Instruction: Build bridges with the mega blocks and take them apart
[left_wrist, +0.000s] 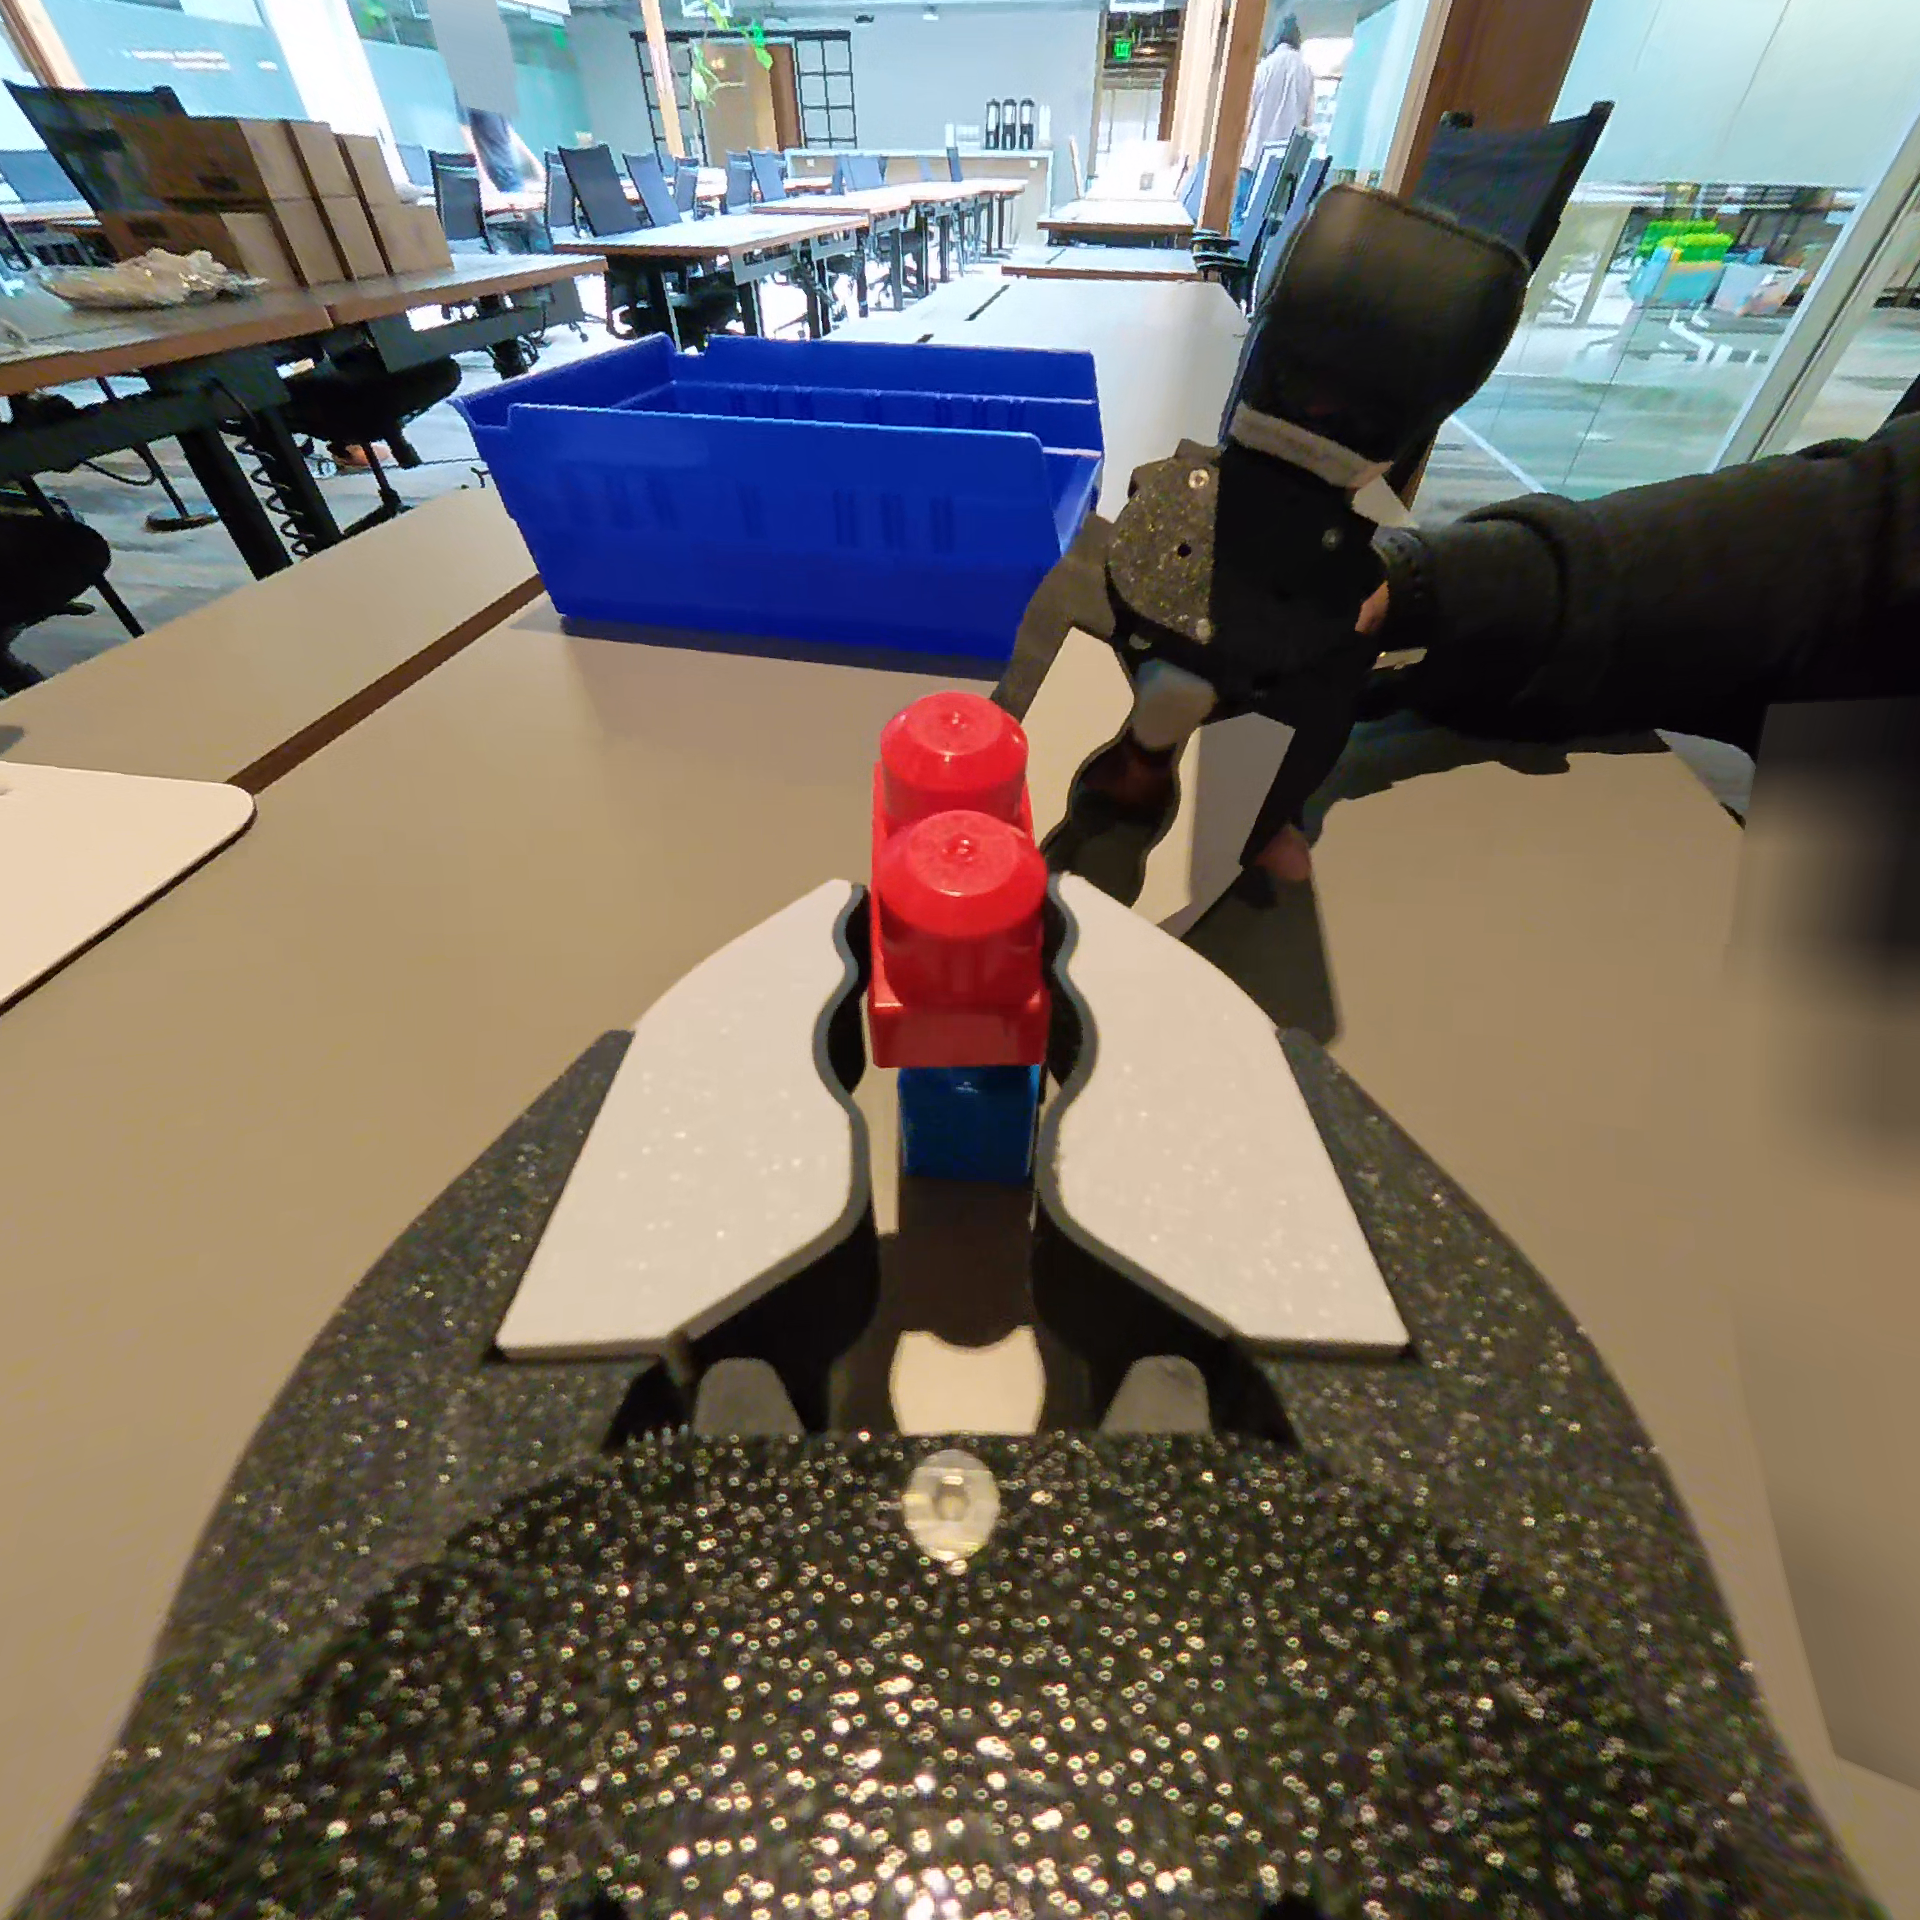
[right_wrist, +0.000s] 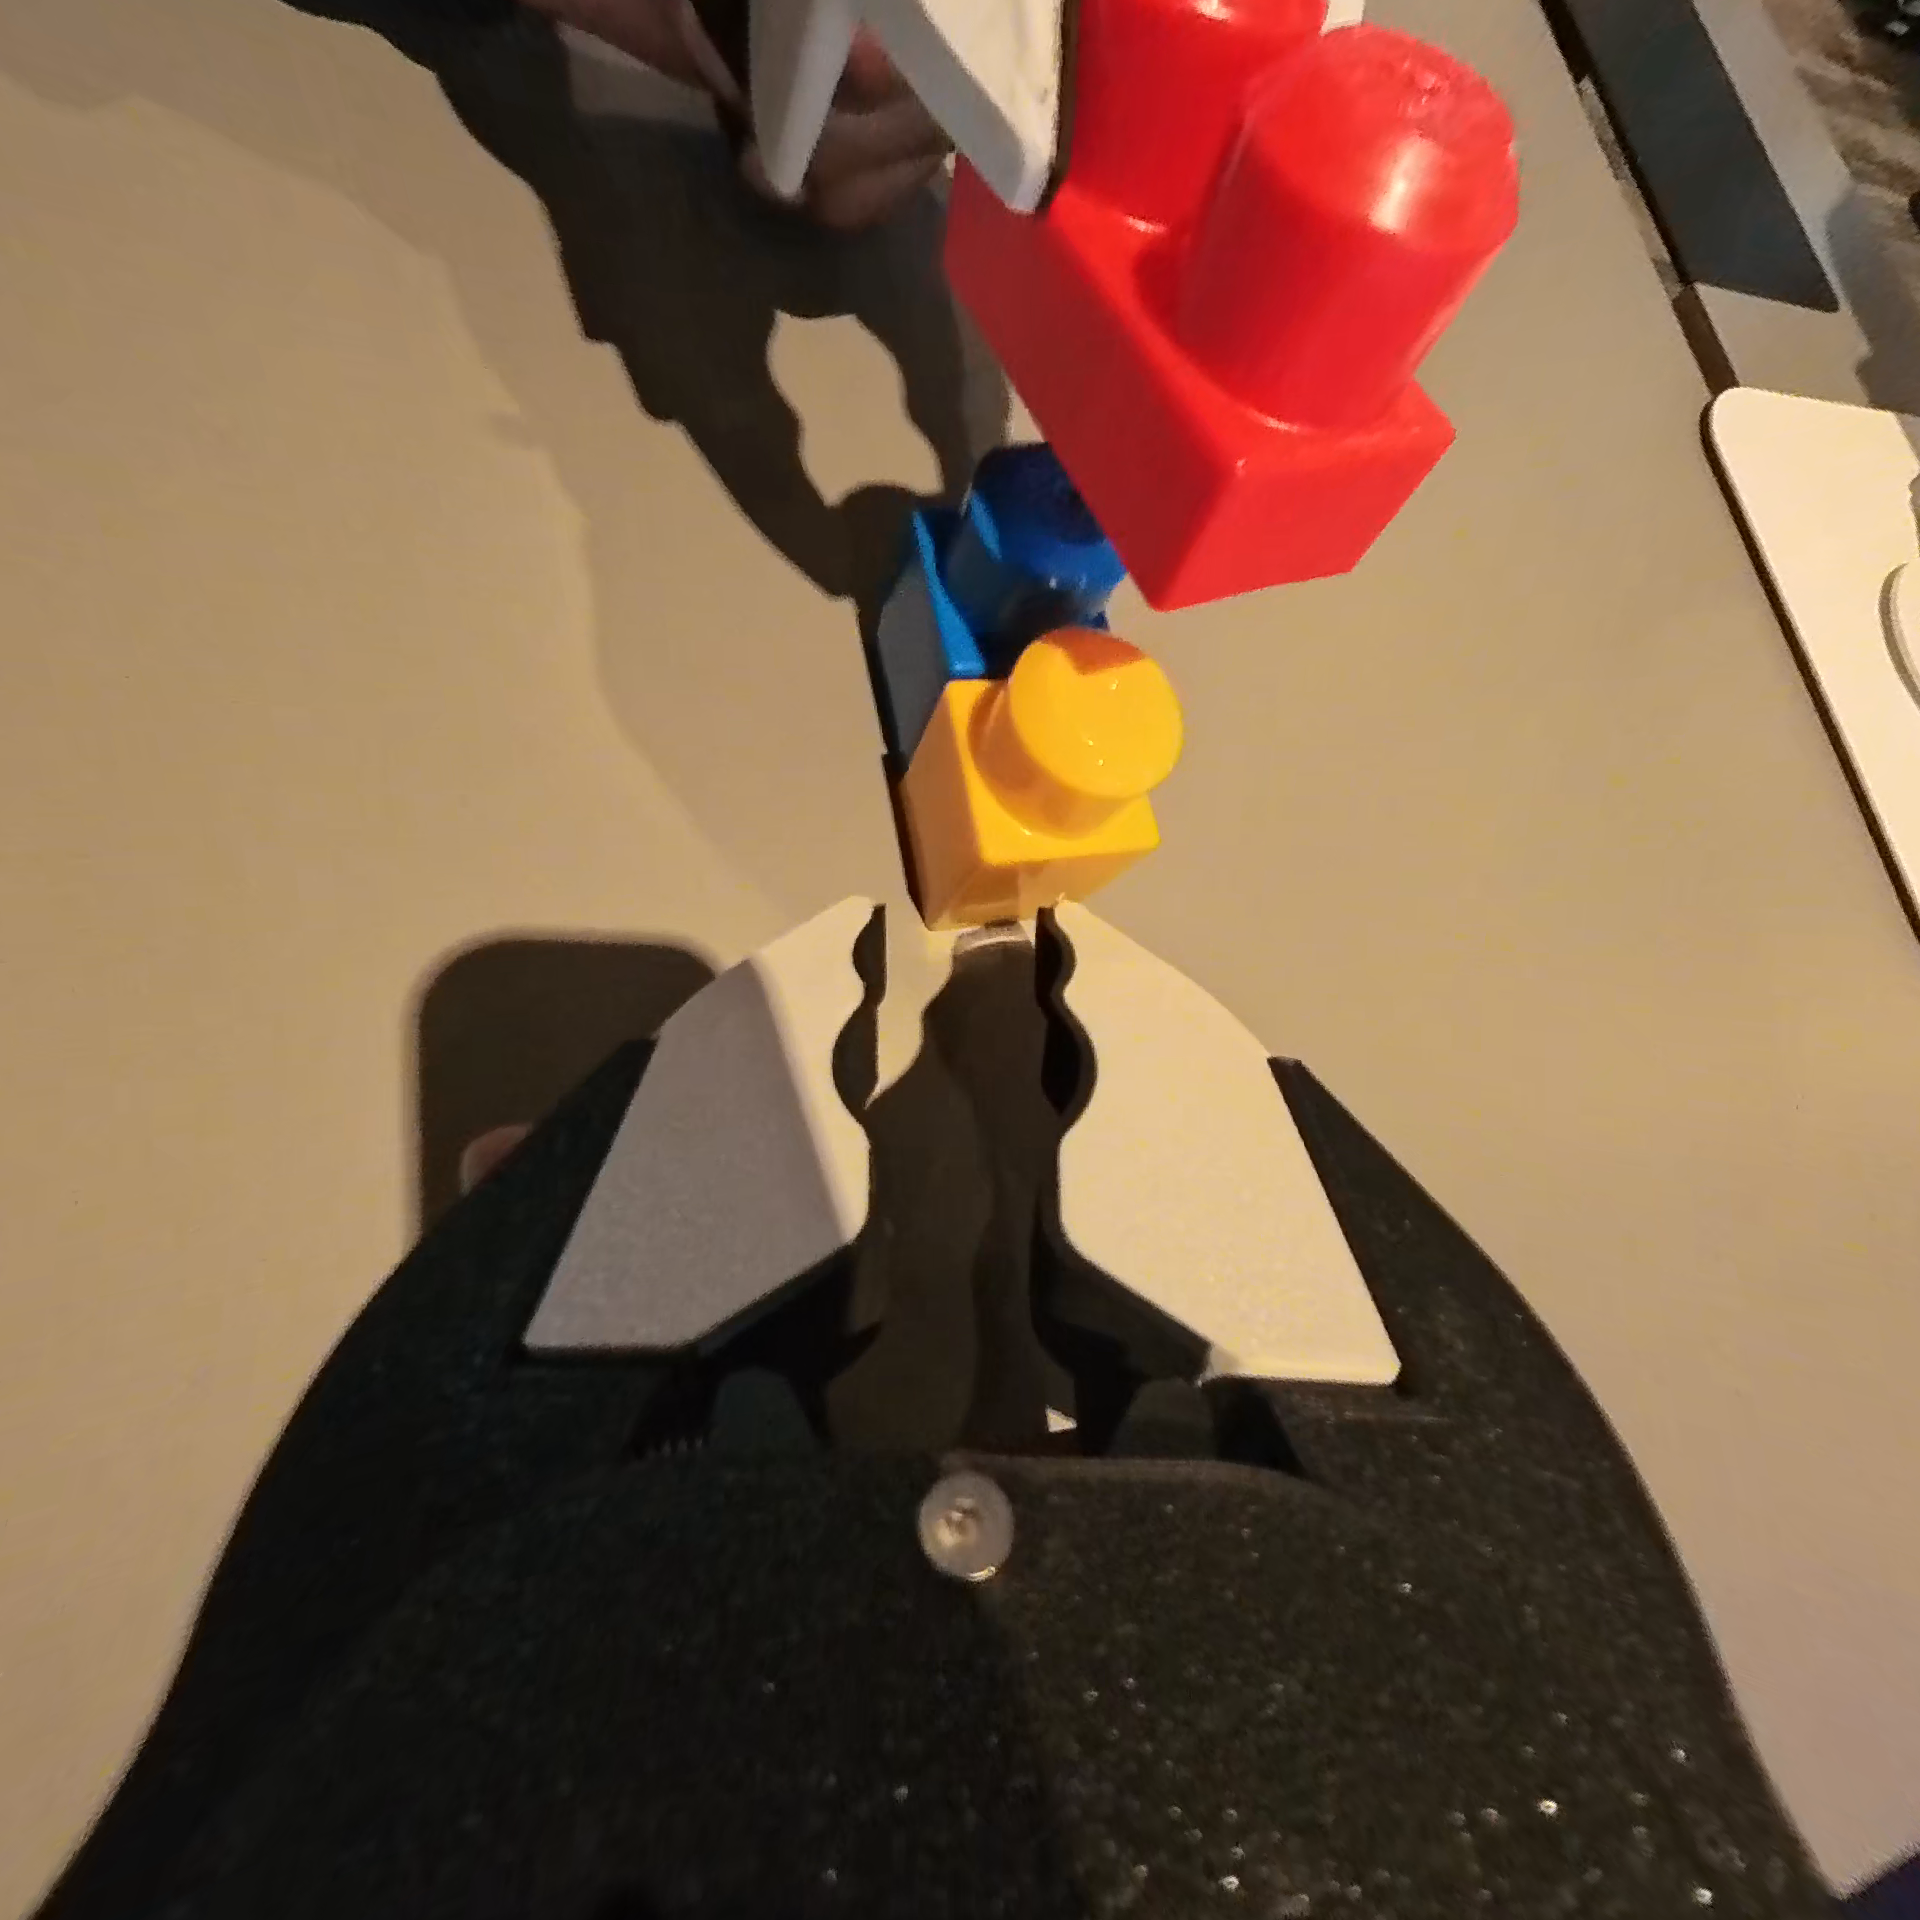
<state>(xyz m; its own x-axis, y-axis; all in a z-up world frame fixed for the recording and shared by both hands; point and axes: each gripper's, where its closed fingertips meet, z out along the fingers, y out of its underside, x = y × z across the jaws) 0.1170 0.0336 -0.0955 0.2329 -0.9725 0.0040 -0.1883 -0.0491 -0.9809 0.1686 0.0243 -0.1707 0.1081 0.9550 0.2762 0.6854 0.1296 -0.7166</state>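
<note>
My left gripper is shut on a red two-stud block and holds it just above a blue block on the table. In the right wrist view the red block is tilted over the blue block, whose stud partly shows. One of the left gripper's fingers shows there. A yellow one-stud block stands against the blue one; the left wrist view does not show it. My right gripper is open and empty, tips just short of the yellow block. It also shows in the left wrist view.
A blue plastic bin stands behind the blocks on the grey table. A white board lies at the left edge and shows in the right wrist view. Desks, chairs and people are far behind. My hands' fingertips stand some 9 cm from each other.
</note>
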